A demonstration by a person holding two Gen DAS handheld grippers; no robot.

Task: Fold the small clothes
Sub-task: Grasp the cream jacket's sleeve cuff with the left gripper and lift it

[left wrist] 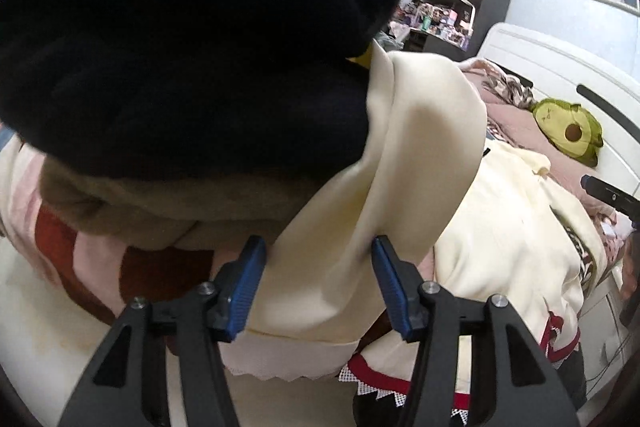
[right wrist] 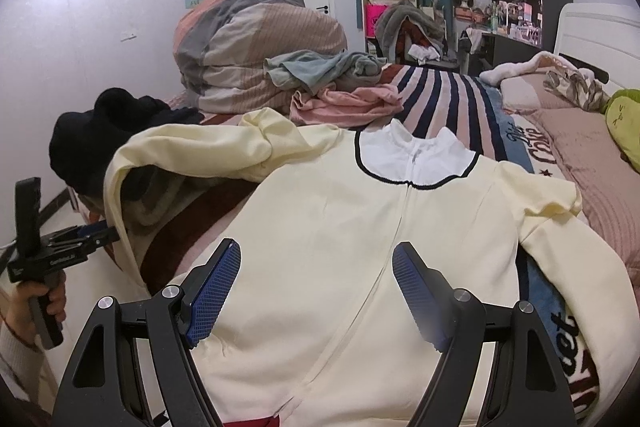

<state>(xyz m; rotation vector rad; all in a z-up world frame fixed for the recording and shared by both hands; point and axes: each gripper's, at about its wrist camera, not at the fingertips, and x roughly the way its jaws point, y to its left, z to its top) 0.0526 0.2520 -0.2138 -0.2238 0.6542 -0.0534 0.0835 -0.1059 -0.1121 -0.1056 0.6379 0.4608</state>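
Note:
A cream zip-front top [right wrist: 340,227] with a white collar [right wrist: 416,157] lies flat on the bed, front up. Its left sleeve [right wrist: 188,151] hangs raised at the bed's left edge. In the left wrist view that sleeve [left wrist: 360,227] runs between the fingers of my left gripper [left wrist: 318,247], whose jaws stand open around the cuff end. The left gripper also shows in the right wrist view [right wrist: 96,233]. My right gripper [right wrist: 316,259] is open and empty above the top's lower body.
A dark navy garment [left wrist: 180,47] lies heaped at the bed's left edge, also in the right wrist view [right wrist: 92,131]. A rolled duvet [right wrist: 256,43], grey-blue [right wrist: 320,67] and pink [right wrist: 348,103] clothes lie beyond. A green plush [left wrist: 568,131] sits by the headboard [left wrist: 560,67].

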